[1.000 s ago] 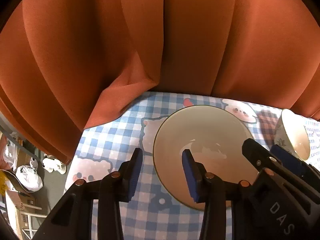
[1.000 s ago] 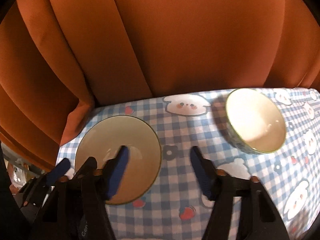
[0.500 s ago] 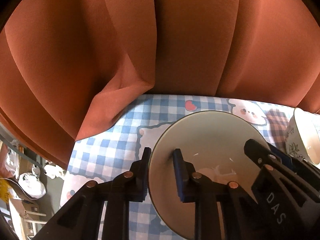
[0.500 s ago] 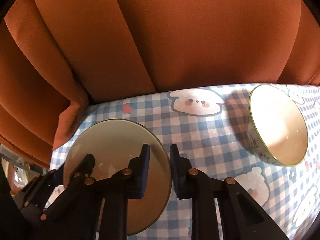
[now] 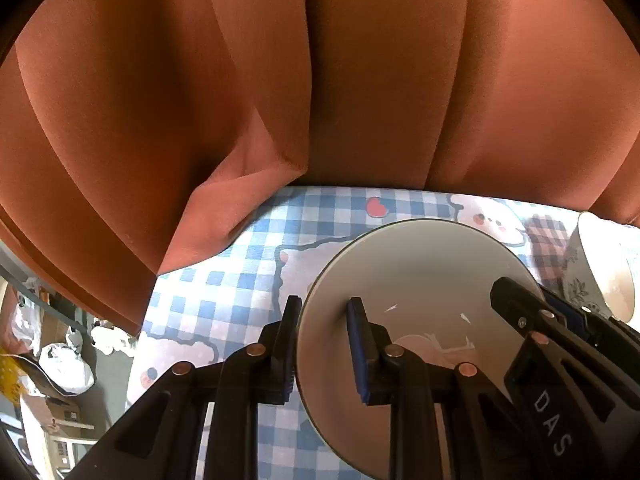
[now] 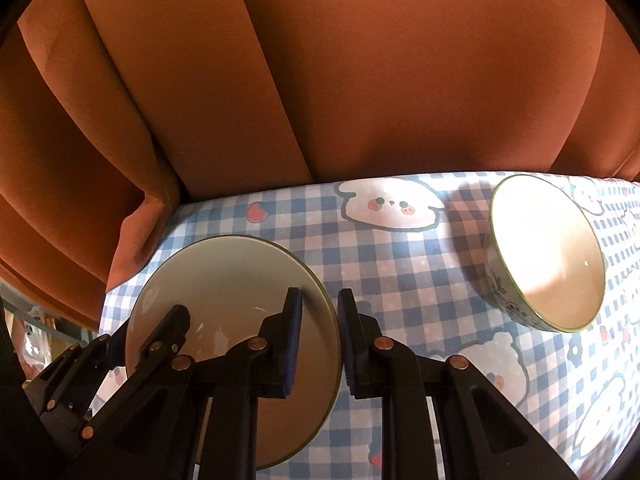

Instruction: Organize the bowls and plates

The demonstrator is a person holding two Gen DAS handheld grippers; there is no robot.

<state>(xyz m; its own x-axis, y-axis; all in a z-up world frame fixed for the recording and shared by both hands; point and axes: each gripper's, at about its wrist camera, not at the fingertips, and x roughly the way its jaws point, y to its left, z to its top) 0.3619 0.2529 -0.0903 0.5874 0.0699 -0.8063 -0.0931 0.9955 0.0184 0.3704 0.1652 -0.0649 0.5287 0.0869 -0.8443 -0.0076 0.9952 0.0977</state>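
Firstly, from the left wrist, the left gripper point(image 5: 322, 342) is clamped narrow on the near-left rim of the plate point(image 5: 420, 276) lying on the checked tablecloth point(image 5: 224, 280), the right gripper point(image 5: 560, 320) crossing in front, orange curtain point(image 5: 280, 80) behind. Secondly, from the right wrist, the right gripper point(image 6: 320, 336) pinches the plate's point(image 6: 224, 276) right rim; a bowl point(image 6: 548, 252) stands well apart to the right.
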